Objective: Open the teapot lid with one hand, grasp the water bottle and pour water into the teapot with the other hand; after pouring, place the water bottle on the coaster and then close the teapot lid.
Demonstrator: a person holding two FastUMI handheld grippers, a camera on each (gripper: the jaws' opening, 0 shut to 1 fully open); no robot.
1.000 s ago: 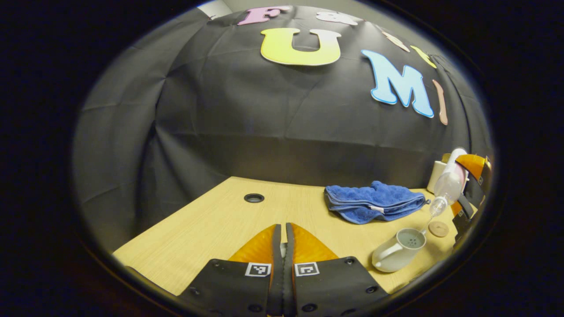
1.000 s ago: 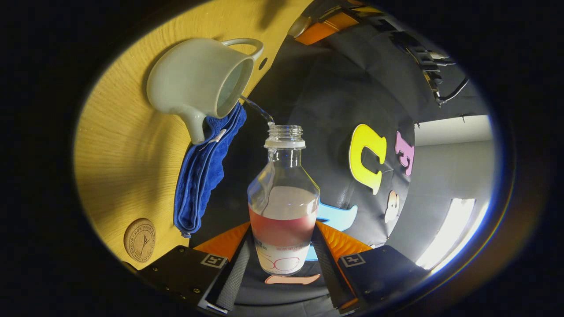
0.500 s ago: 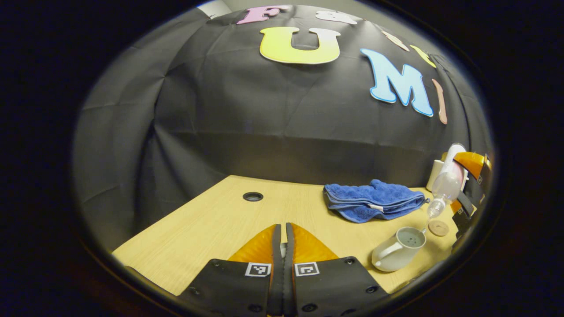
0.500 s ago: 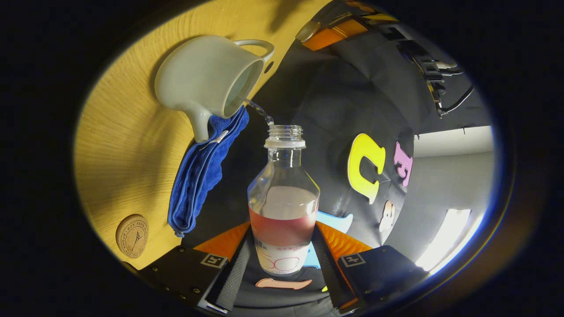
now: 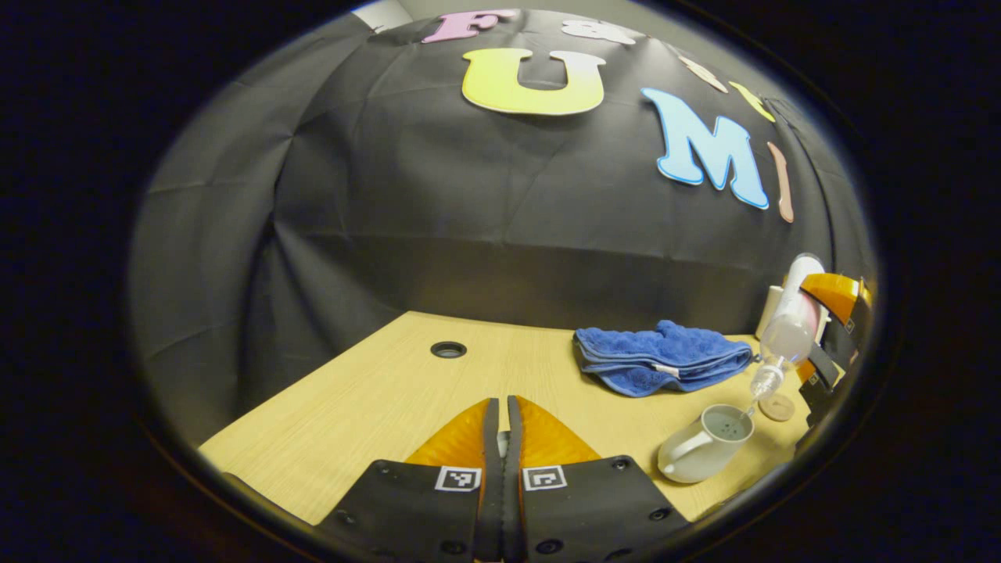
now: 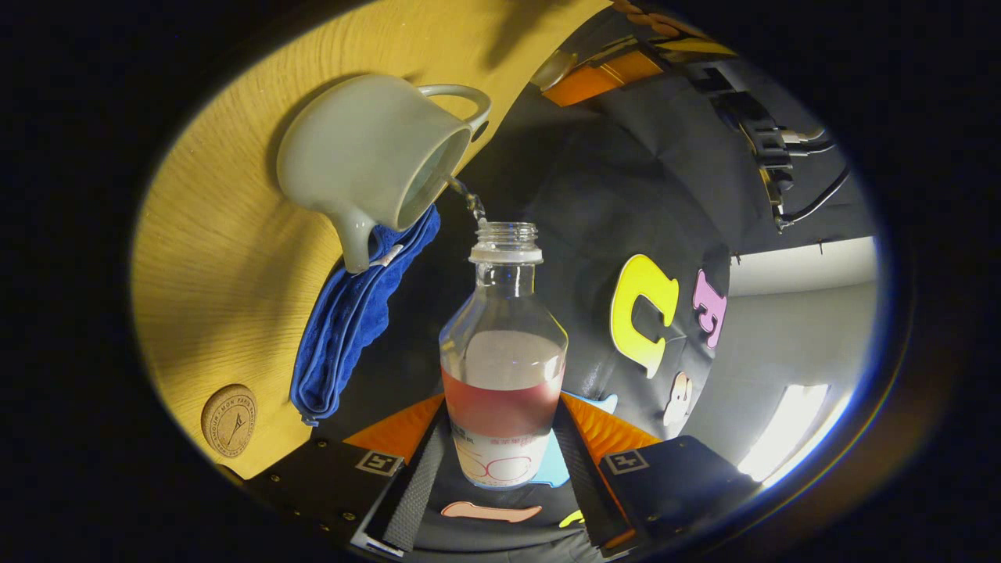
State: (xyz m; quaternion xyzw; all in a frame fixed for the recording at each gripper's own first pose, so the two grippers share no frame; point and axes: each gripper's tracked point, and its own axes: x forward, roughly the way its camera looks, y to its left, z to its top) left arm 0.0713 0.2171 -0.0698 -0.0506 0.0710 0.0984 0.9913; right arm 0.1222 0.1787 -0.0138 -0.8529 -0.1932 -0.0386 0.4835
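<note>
Left gripper view: pale wooden table [image 5: 375, 399], black cloth wall [image 5: 438, 203], fingers [image 5: 493, 426] pressed together; right fingers [image 6: 579, 461] clamping water bottle [image 6: 503, 367].

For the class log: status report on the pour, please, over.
Right gripper shut on water bottle, tipped, thin stream entering open teapot. Left gripper shut, held off over the table. Coaster bare beside the teapot; blue towel behind, clear of the pour.

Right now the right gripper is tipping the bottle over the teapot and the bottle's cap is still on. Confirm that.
Not quite: the cap is off. The right gripper view shows the bottle with a bare threaded neck and a thin stream running into the teapot. The right gripper is tipping it over the teapot, as you said.
</note>
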